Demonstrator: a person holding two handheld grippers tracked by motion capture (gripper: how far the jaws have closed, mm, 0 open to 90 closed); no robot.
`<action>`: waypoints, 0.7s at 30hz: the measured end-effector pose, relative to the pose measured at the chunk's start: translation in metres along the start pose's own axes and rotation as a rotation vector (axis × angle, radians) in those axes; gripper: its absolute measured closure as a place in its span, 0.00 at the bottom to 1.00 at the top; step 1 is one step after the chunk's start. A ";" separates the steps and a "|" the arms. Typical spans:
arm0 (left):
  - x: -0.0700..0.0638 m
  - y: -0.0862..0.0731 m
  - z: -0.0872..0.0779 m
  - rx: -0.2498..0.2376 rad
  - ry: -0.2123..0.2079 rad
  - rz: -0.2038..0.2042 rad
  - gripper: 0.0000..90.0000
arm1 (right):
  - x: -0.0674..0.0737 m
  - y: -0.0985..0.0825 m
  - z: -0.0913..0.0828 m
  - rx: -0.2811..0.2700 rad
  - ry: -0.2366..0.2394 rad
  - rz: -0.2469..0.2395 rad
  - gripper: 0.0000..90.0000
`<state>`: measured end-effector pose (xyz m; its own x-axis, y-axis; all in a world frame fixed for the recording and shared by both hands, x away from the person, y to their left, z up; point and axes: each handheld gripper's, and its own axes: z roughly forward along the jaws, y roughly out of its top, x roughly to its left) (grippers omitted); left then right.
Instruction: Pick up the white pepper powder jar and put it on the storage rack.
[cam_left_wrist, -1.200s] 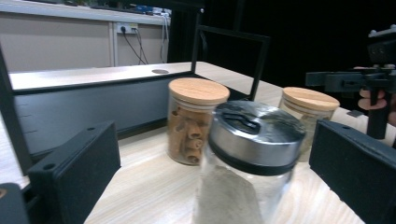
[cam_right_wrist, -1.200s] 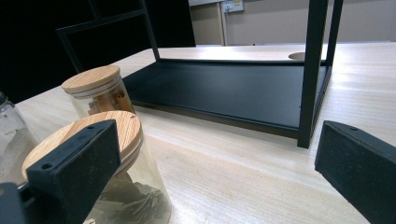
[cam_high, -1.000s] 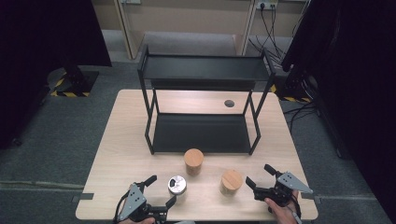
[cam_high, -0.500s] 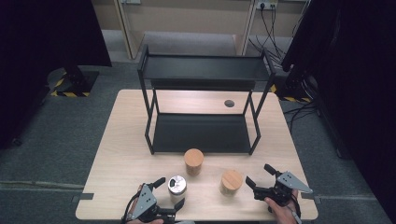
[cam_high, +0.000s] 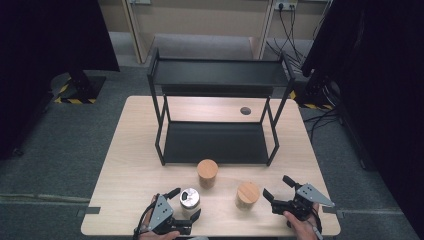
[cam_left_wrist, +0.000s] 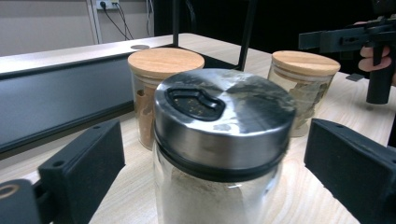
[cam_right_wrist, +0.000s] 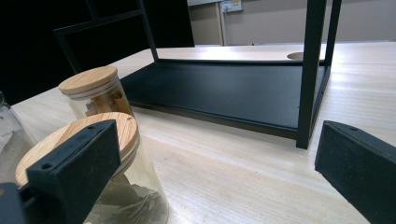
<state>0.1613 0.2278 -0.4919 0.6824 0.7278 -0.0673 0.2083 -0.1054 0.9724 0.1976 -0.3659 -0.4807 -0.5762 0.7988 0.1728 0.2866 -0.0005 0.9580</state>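
Observation:
A glass jar with a steel shaker lid (cam_high: 190, 198) (cam_left_wrist: 224, 107) stands near the table's front edge. My left gripper (cam_high: 184, 204) (cam_left_wrist: 215, 163) straddles it; its jaws have just been closing, with a gap still showing on each side of the jar. To the right stands a glass jar with a wooden lid (cam_high: 247, 194) (cam_right_wrist: 130, 186). My right gripper (cam_high: 276, 187) (cam_right_wrist: 215, 177) is open just right of it, with nothing between the jaws. A second wood-lidded jar (cam_high: 207, 172) (cam_left_wrist: 163, 65) (cam_right_wrist: 93, 88) stands farther back.
A black two-tier metal rack (cam_high: 220, 72) stands on the middle and back of the wooden table (cam_high: 135, 165), its lower shelf (cam_right_wrist: 233, 93) just behind the jars. A round cable hole (cam_high: 245, 110) lies under the rack at the back right.
My left gripper has moved right and now has the steel-lidded jar between its jaws, which have narrowed a little. The right gripper and the jars have stayed put.

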 end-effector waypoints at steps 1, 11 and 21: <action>0.001 0.001 0.001 0.007 0.001 0.001 0.05 | 0.000 0.000 0.000 -0.001 0.000 0.000 0.00; -0.007 0.006 0.009 0.064 0.026 0.040 0.21 | 0.000 -0.001 -0.001 -0.006 0.001 0.002 0.00; -0.004 0.004 0.009 0.063 0.015 0.043 0.34 | 0.000 -0.001 0.000 -0.007 0.006 0.002 0.00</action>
<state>0.1658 0.2180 -0.4895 0.6810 0.7319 -0.0220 0.2228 -0.1785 0.9584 0.1973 -0.3663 -0.4815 -0.5802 0.7953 0.1758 0.2824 -0.0061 0.9593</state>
